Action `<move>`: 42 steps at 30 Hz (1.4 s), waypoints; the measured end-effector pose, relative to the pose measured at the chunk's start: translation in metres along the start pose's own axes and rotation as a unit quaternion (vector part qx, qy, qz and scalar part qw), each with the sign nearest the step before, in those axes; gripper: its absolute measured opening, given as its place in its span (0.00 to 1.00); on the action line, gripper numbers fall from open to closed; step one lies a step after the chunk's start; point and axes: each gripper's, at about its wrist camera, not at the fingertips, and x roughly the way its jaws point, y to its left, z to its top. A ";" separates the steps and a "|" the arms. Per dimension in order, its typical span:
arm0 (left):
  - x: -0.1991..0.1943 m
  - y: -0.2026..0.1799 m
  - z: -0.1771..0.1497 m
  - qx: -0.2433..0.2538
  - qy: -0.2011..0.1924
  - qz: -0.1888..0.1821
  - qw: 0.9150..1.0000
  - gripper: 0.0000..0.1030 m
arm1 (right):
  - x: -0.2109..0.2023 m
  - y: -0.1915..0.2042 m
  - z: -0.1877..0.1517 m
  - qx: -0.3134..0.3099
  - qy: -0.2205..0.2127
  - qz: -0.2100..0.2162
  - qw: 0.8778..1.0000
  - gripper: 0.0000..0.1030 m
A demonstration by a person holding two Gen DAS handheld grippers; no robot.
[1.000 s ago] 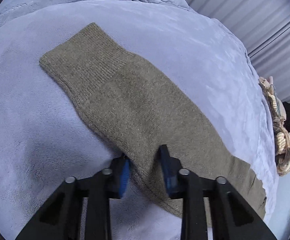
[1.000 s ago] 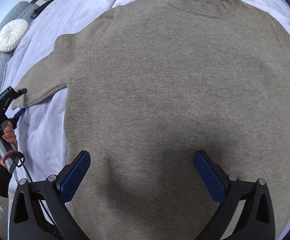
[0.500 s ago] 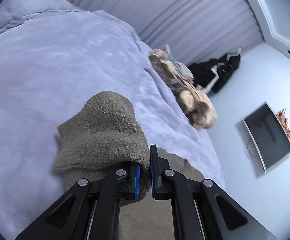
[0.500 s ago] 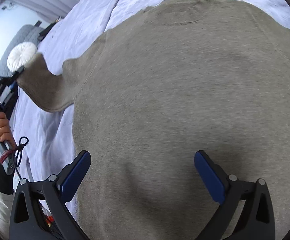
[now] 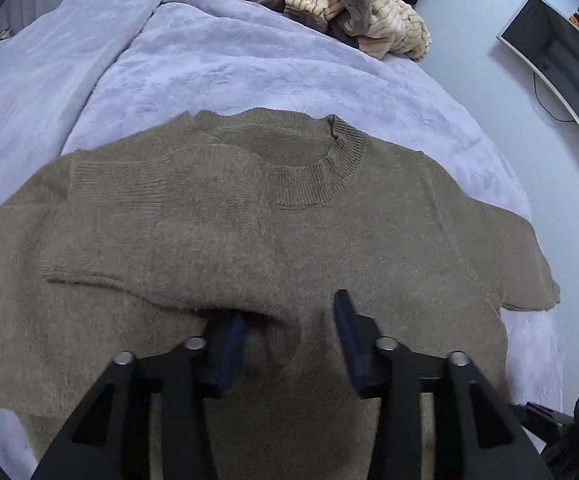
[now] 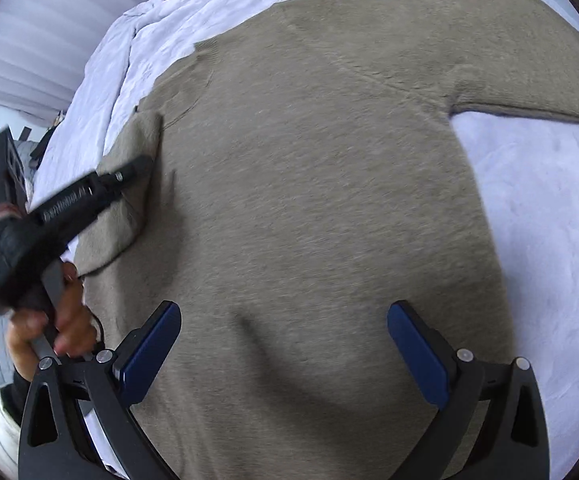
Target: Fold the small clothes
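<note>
An olive knit sweater (image 5: 329, 248) lies flat on a lavender blanket (image 5: 209, 60). One sleeve (image 5: 161, 240) is folded across the chest, its ribbed cuff (image 5: 117, 176) near the shoulder. My left gripper (image 5: 289, 336) hovers over the folded sleeve's near end. Its jaws are opening, and the pads no longer press the fabric lying between them. In the right wrist view my right gripper (image 6: 285, 356) stands wide open above the sweater's body (image 6: 329, 200), holding nothing. The other sleeve (image 6: 529, 80) stretches out to the right.
A heap of beige striped clothes (image 5: 349, 4) sits at the blanket's far edge. A monitor (image 5: 561, 64) hangs on the wall at right. In the right wrist view a hand (image 6: 57, 320) grips the left tool's black frame (image 6: 69, 208). Curtains (image 6: 29, 40) are behind.
My left gripper carried the sleeve end from the blanket across onto the sweater's chest, then its jaws parted off the fabric. The right gripper stayed open and shifted over the sweater's body.
</note>
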 end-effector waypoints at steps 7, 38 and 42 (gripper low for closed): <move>-0.073 0.050 -0.002 0.001 -0.058 0.055 0.997 0.68 | -0.008 0.037 0.027 -0.103 -0.023 -0.019 0.994 1.00; -0.013 0.190 0.025 -0.145 0.034 0.066 0.987 0.30 | 0.036 -0.004 0.121 0.137 -0.068 0.124 0.980 0.77; -0.029 0.189 0.034 -0.117 0.024 0.061 0.991 0.14 | 0.045 0.011 0.134 0.119 -0.045 0.105 0.986 0.08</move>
